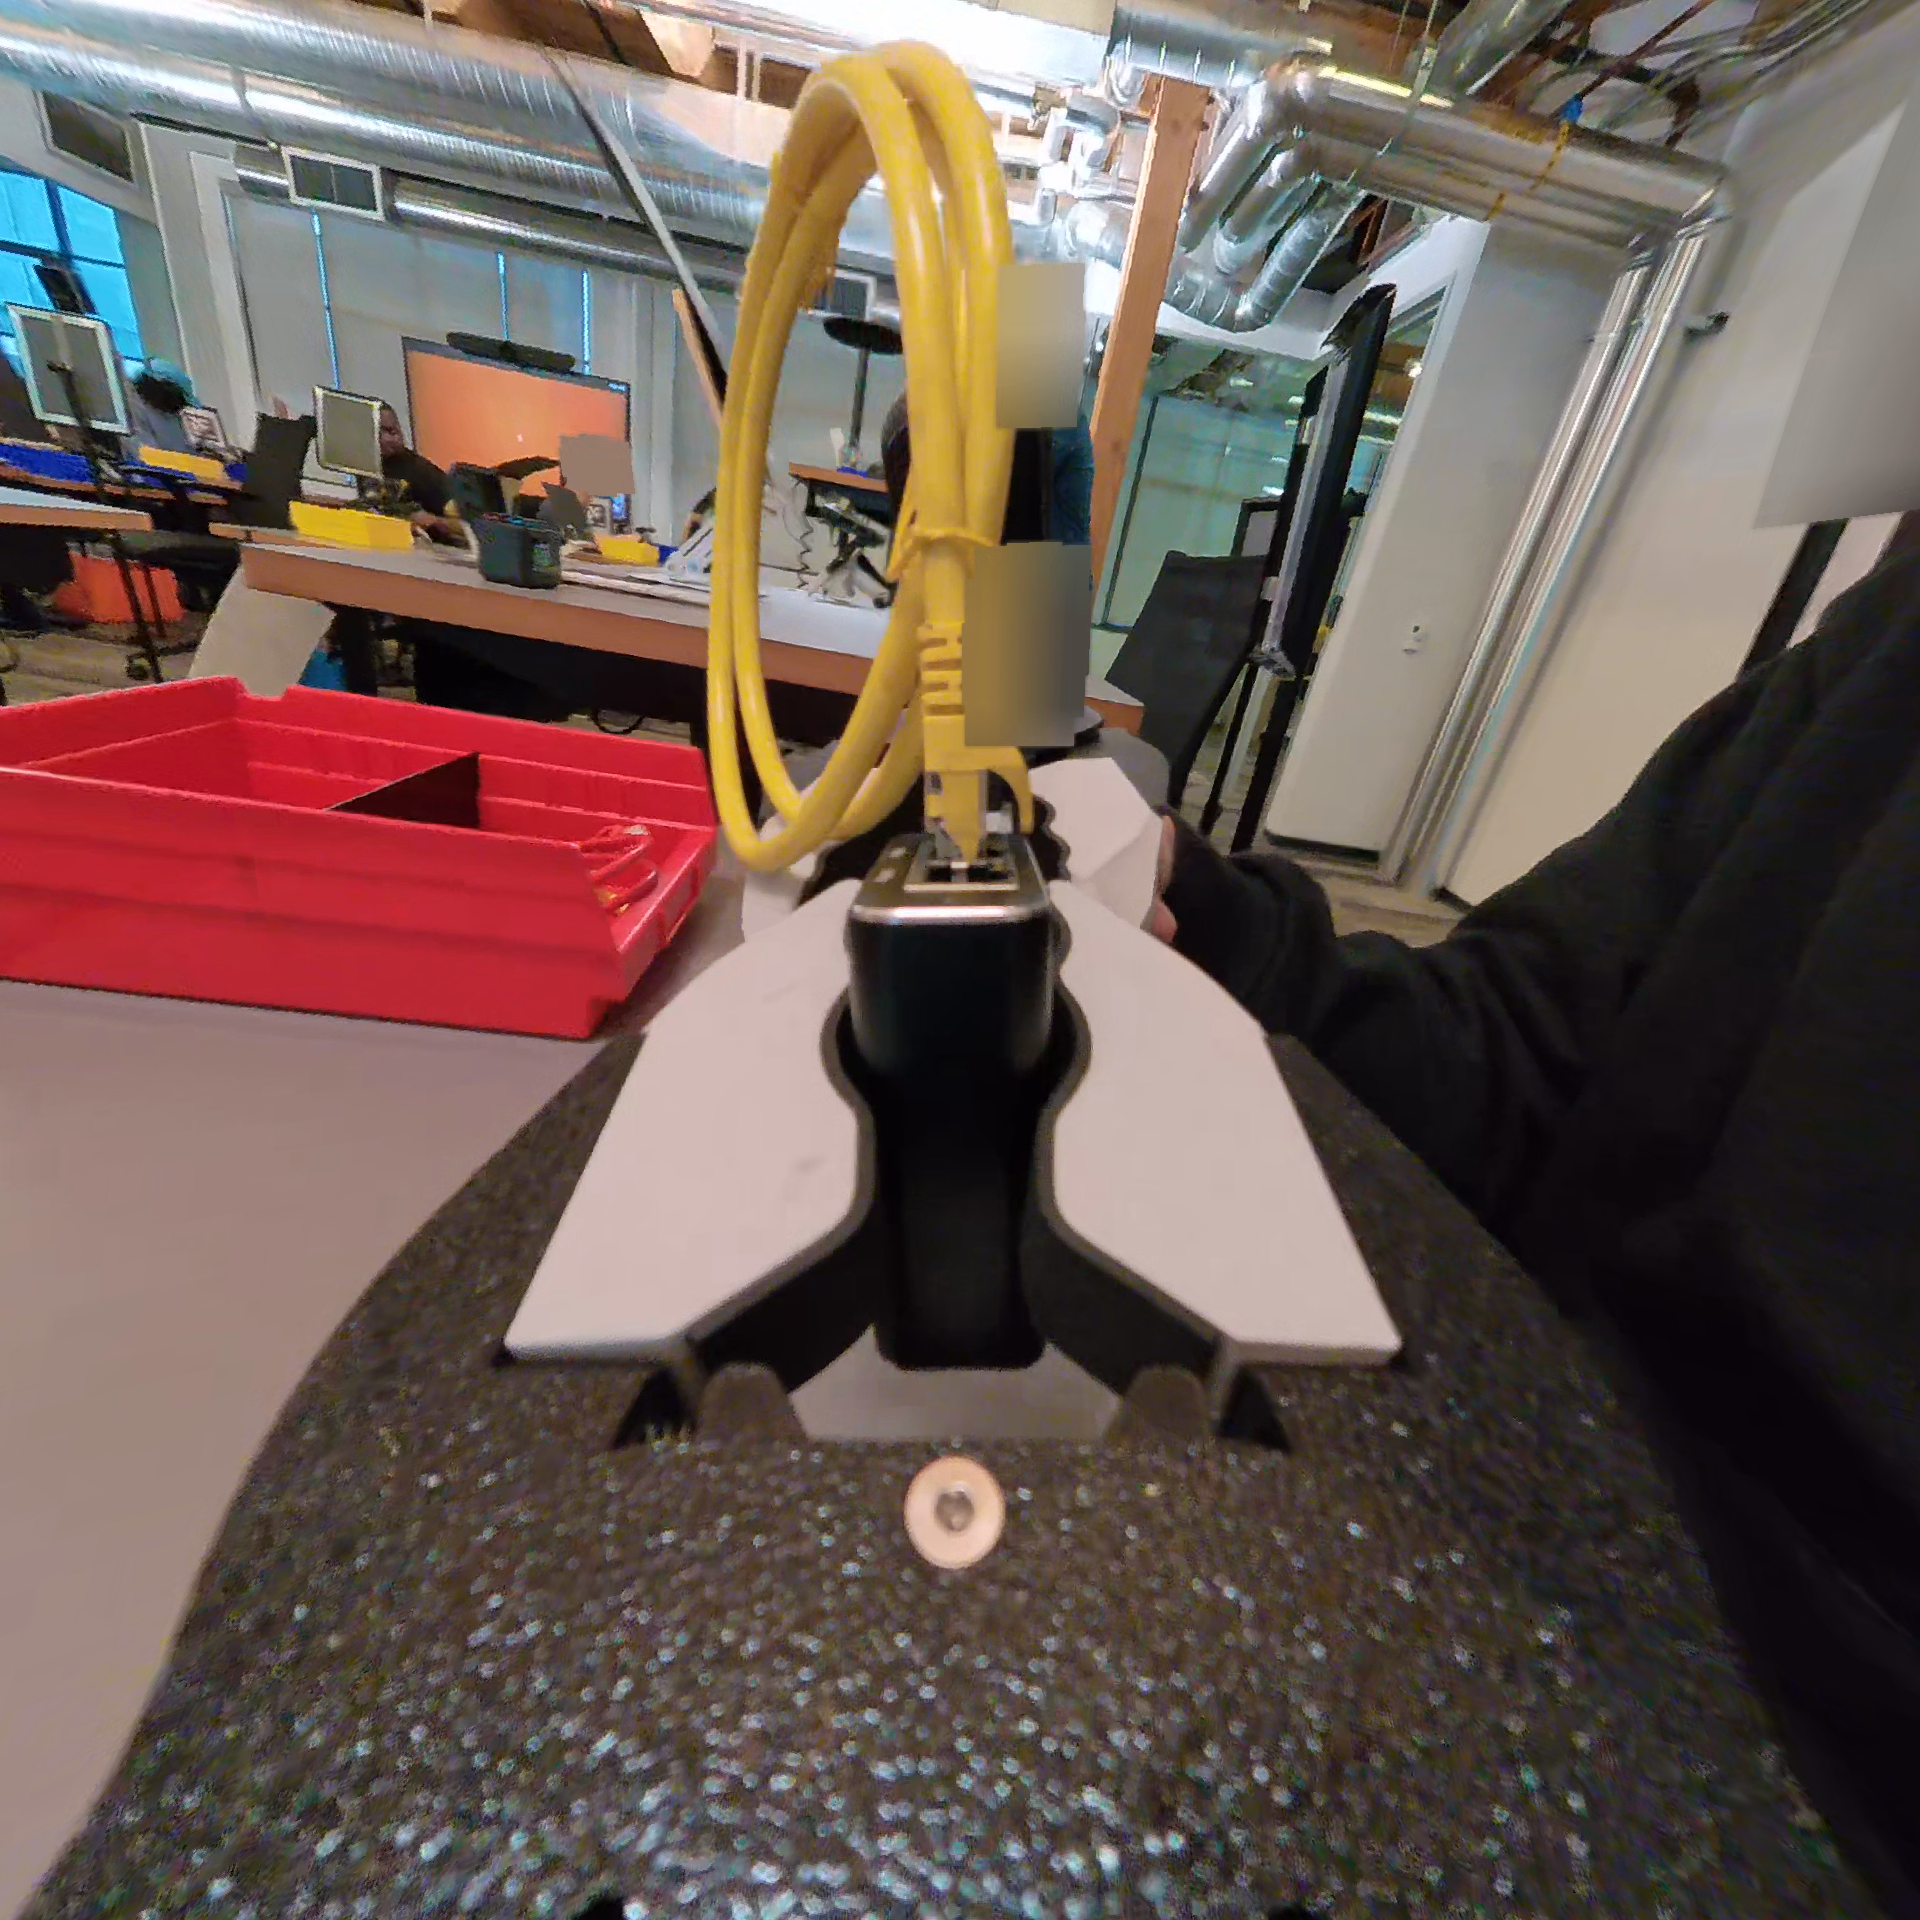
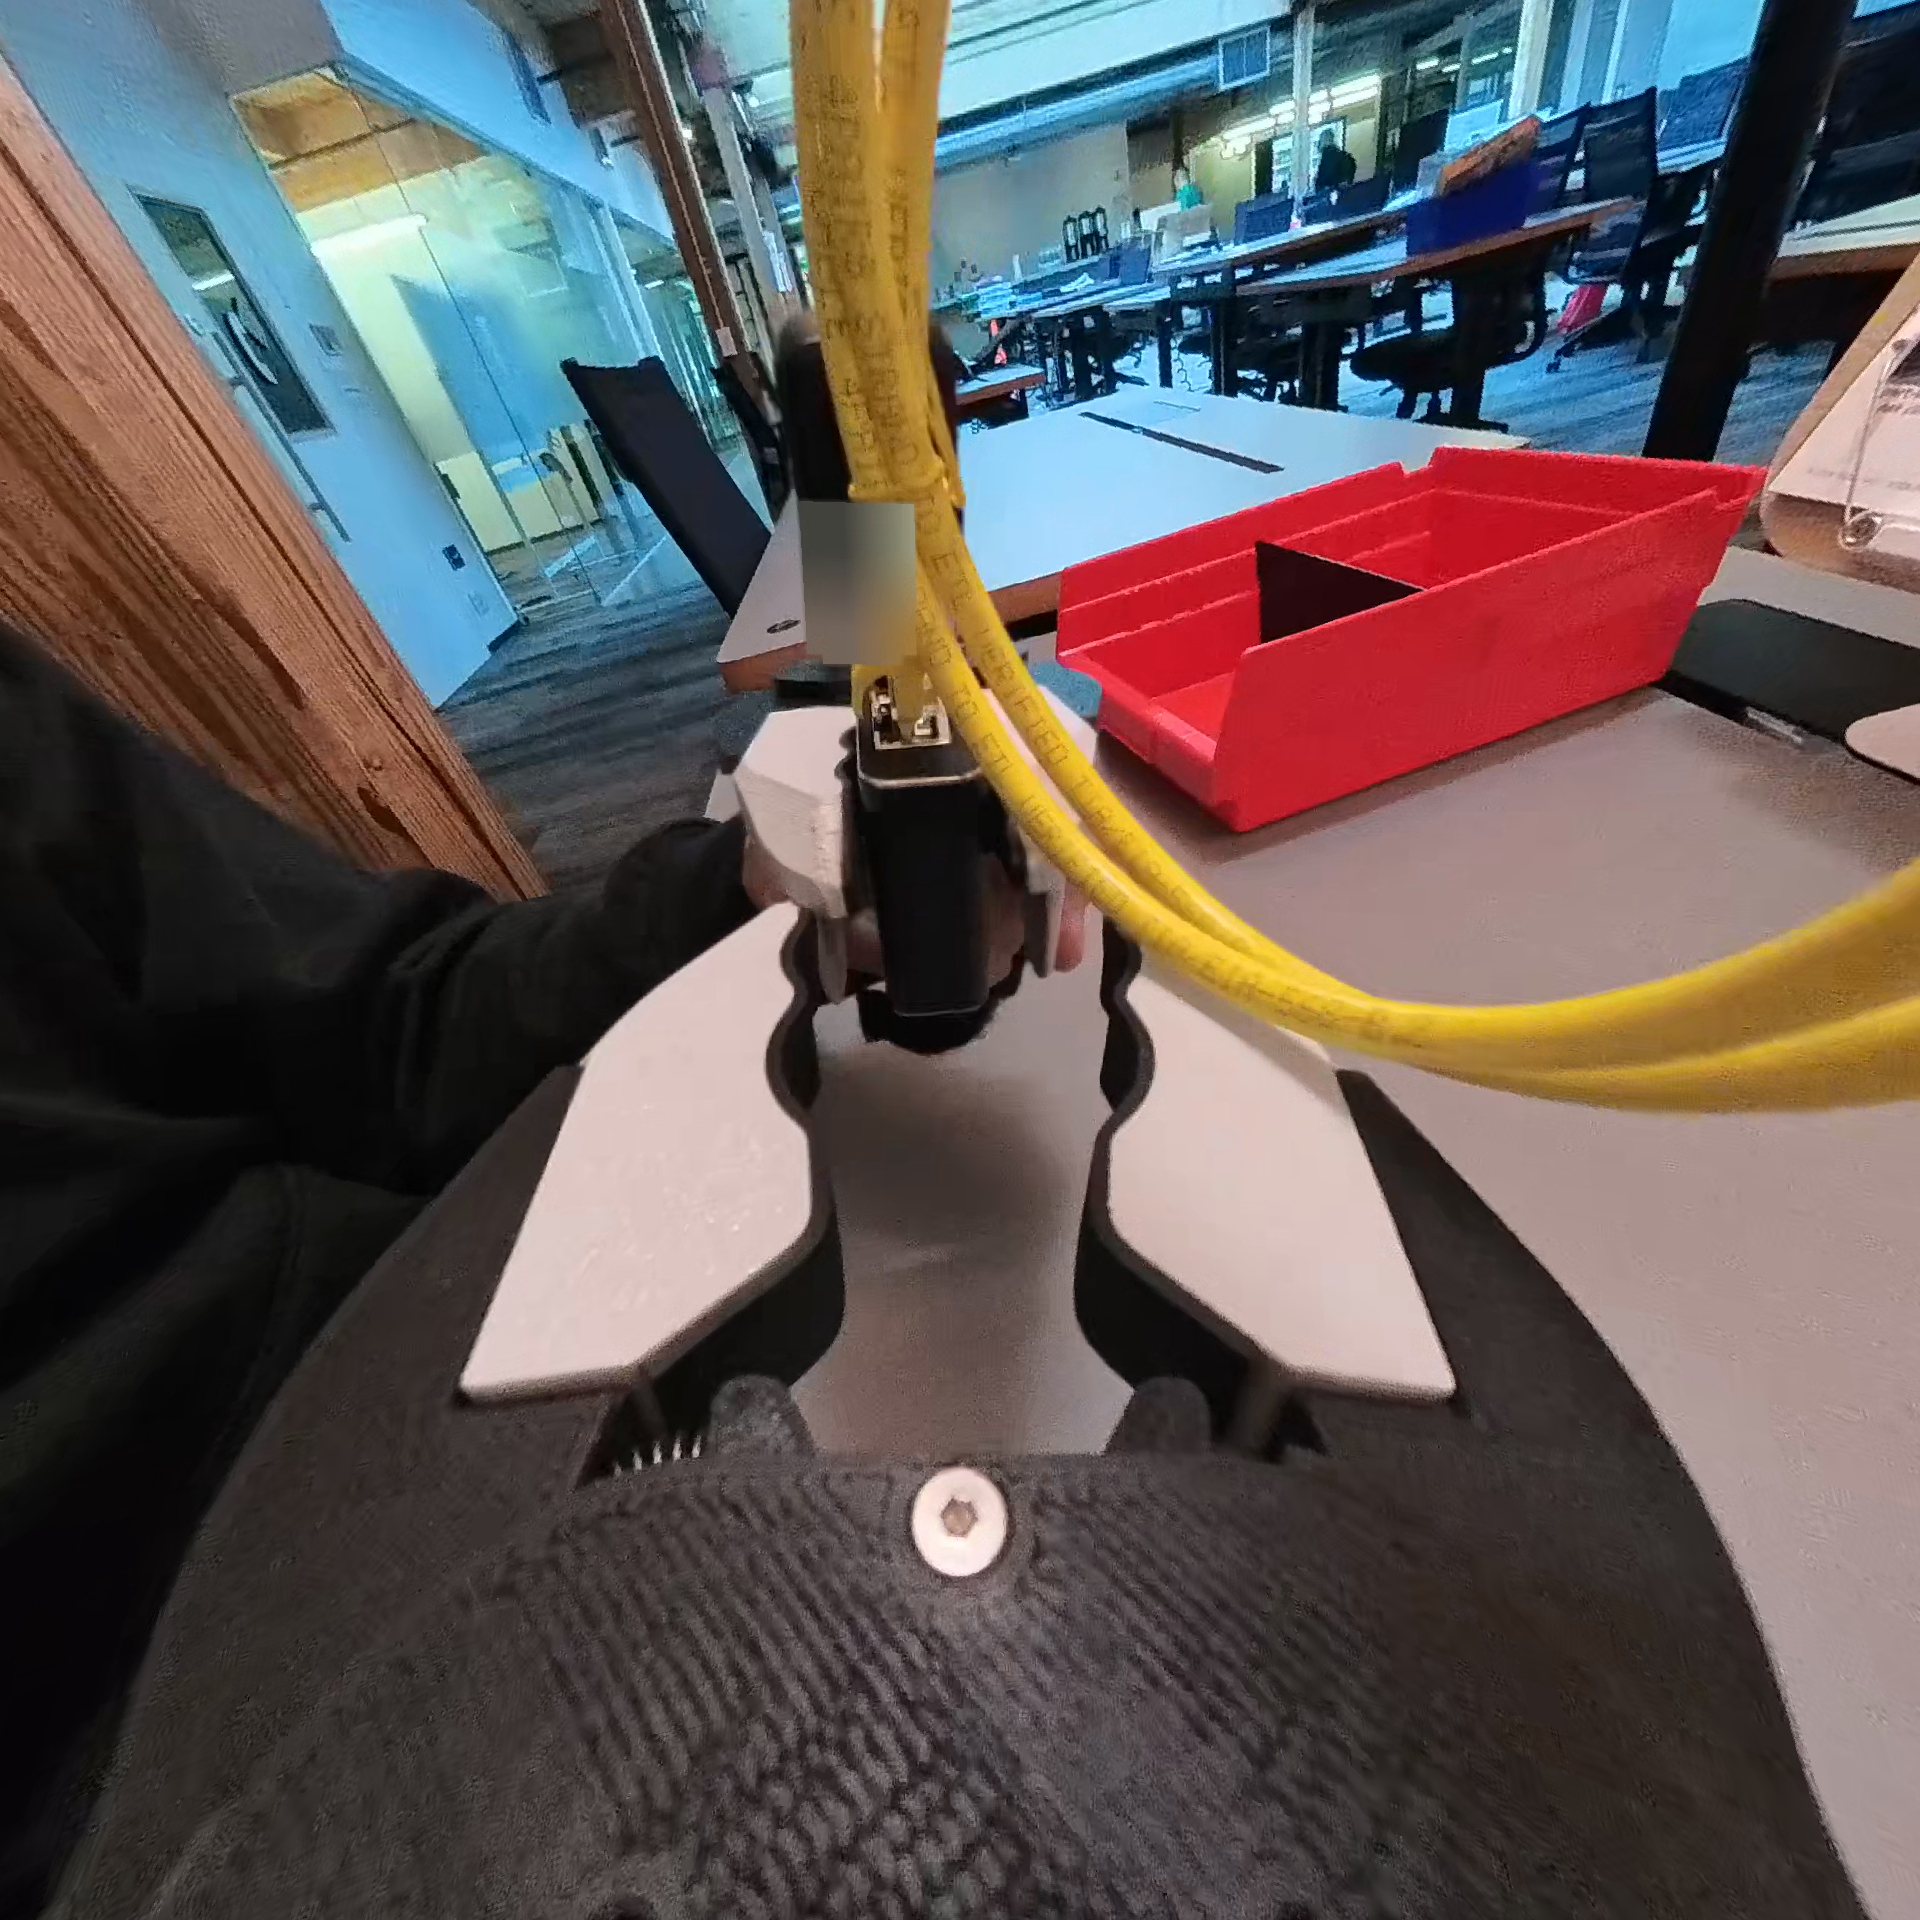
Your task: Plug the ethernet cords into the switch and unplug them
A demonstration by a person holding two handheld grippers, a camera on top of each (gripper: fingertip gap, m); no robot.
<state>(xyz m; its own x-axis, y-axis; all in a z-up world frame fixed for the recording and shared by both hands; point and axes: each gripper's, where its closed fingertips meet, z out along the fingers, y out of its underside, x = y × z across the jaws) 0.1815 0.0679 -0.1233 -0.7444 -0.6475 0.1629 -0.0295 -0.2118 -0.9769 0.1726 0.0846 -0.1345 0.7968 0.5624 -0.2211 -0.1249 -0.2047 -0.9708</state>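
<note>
Nearest in the left wrist view, the left claw (image 1: 951, 997) is clamped on the slim black box-shaped ethernet switch (image 1: 951, 997), whose long axis runs straight out along the fingers, port face at the far end turned upward.

From the right wrist view, the right claw (image 2: 956, 997) stands parted with nothing between its fingers. The switch (image 2: 925, 894) sits just past its tips, slightly left of centre, so this claw looks like the nearer free one for the next pull or push.

A coiled yellow ethernet cord (image 1: 862, 447) rises from the port face. Its moulded yellow plug (image 1: 951, 790) stands upright at 1 of the ports; whether it is fully seated I cannot tell. In the right view 2 strands of the cord (image 2: 1351, 1018) sweep over the right finger, so a grasp would have to reach up past them to the plug.

Beyond, on the grey table (image 1: 208, 1143), lies a red plastic parts bin (image 1: 312, 883) with a black divider.
</note>
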